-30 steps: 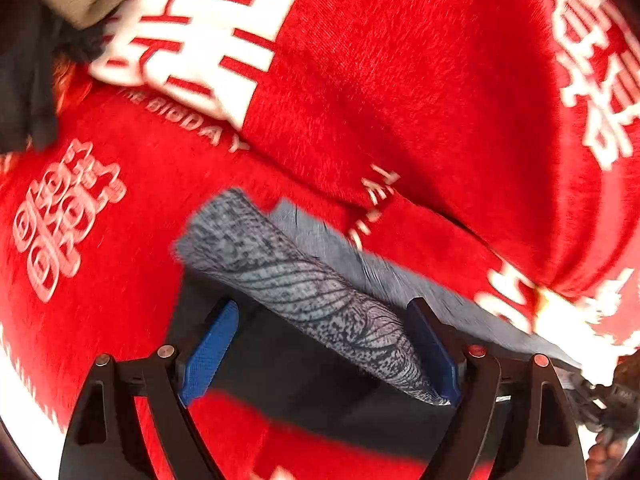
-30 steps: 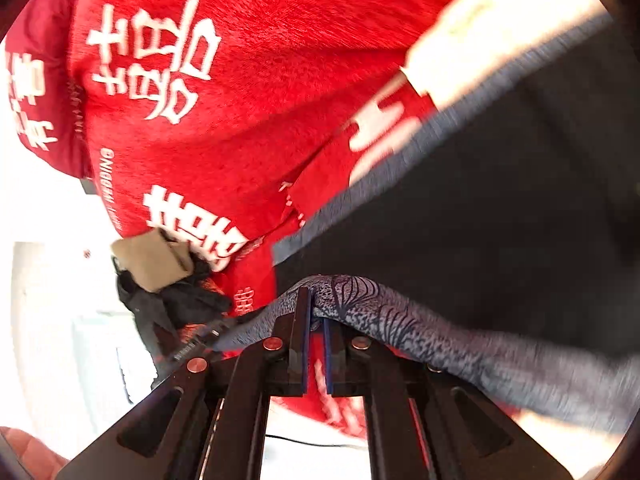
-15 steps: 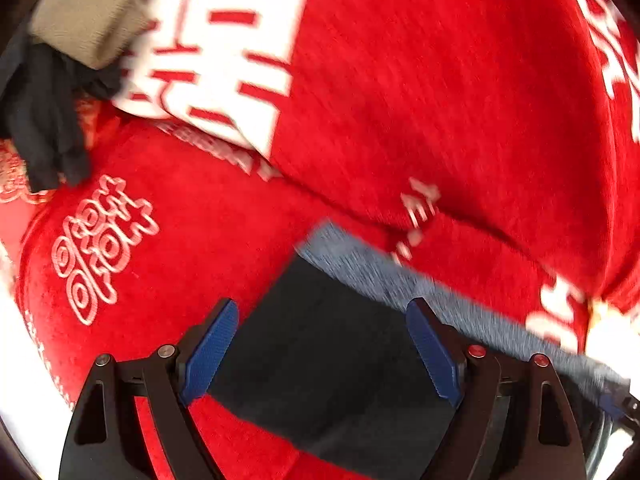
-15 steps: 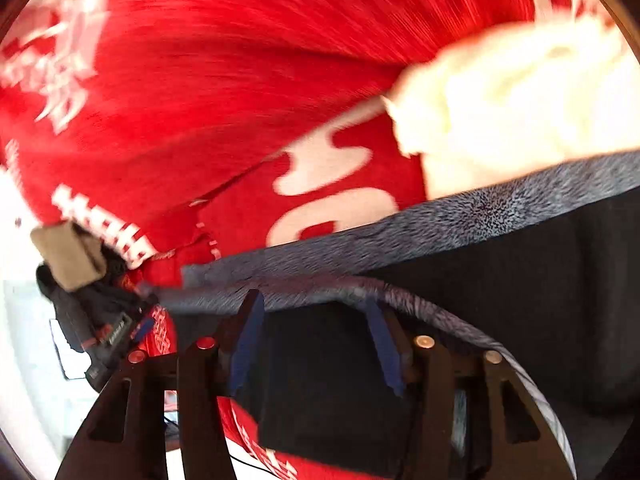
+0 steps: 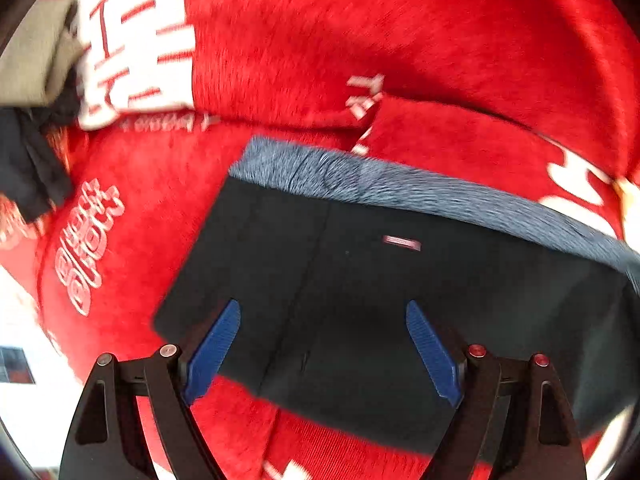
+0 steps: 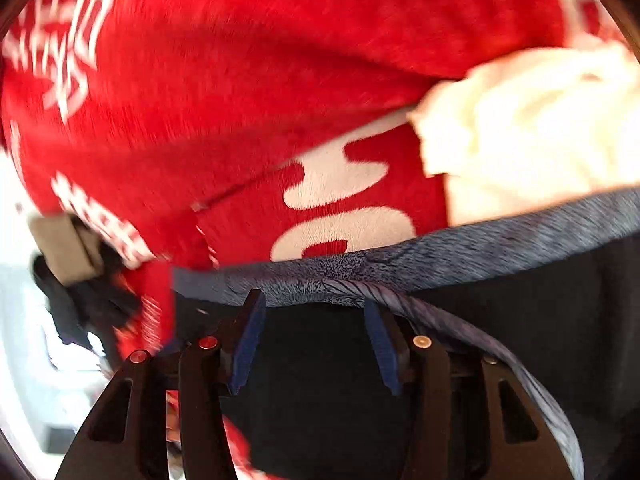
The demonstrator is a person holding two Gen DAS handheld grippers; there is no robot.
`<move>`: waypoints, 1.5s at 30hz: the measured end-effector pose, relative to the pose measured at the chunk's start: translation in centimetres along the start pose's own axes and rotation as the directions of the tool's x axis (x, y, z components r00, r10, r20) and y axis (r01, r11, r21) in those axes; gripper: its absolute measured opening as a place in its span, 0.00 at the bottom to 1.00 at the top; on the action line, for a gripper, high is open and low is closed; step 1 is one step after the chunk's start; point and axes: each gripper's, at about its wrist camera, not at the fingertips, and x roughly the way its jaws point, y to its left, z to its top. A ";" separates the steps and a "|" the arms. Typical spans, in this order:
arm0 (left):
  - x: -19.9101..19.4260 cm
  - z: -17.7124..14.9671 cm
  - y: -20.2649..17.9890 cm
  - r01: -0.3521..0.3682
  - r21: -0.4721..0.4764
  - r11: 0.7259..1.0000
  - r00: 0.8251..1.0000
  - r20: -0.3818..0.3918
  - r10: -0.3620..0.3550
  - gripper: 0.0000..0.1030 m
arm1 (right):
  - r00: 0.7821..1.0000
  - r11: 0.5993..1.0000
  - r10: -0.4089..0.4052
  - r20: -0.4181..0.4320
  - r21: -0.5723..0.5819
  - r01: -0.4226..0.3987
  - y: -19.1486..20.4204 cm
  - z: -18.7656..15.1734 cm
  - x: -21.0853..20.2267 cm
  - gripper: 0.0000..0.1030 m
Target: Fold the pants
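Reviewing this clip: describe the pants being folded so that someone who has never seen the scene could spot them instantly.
A red blanket with white characters fills both views. The pants lie on it, in front of the open left claw: a flat black rectangle. A blue-grey patterned waistband runs along the far edge, and no neighbouring fabric has one: a beige and black bundle sits far off, and a cream cloth lies beyond the band.

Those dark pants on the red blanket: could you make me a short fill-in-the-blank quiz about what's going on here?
1. The pants lie on a ____ blanket with white lettering.
2. The left gripper is ____, holding nothing.
3. The right gripper has pads coloured ____.
4. The band along the pants' far edge is patterned ____, not black.

Missing words: red; open; blue; grey
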 end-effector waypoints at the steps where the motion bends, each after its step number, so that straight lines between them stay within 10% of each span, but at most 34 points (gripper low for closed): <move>1: -1.0 -0.3 -0.5 0.002 0.033 0.999 1.000 0.010 -0.002 0.84 | 1.000 1.000 0.018 0.006 0.009 -0.018 -0.2 -0.4 -1.2 0.56; 14: -7.4 -5.9 -16.4 0.253 0.370 0.894 0.965 -0.027 -0.262 0.84 | 0.989 0.972 -0.107 0.104 0.219 0.082 -10.0 -14.3 -16.0 0.58; 21: -10.1 -9.4 -20.5 0.401 0.390 0.829 0.913 -0.096 -0.397 0.84 | 0.927 0.860 -0.331 0.175 0.460 0.220 -17.2 -25.4 -22.0 0.57; 25: -11.1 -11.5 -22.5 0.514 0.400 0.759 0.856 -0.175 -0.487 0.84 | 0.926 0.800 -0.316 0.206 0.583 0.143 -20.2 -30.1 -22.7 0.57; 33: -8.8 -12.0 -29.4 0.749 0.165 0.642 0.646 -0.399 -0.651 0.84 | 0.908 0.649 -0.023 0.418 0.697 -0.304 -25.6 -33.3 -21.6 0.57; 36: -7.7 -12.2 -31.8 0.745 0.124 0.655 0.638 -0.419 -0.646 0.84 | 0.891 0.609 0.072 0.449 0.688 -0.396 -27.3 -32.2 -20.7 0.57; 38: -8.4 -11.9 -33.0 0.743 0.125 0.657 0.645 -0.397 -0.653 0.72 | 0.900 0.603 0.105 0.423 0.692 -0.395 -27.7 -31.6 -20.4 0.23; 45: -12.2 -6.9 -37.9 0.727 0.204 0.656 0.684 -0.300 -0.665 0.67 | 0.919 0.821 0.121 0.376 0.482 -0.305 -23.3 -22.5 -26.8 0.16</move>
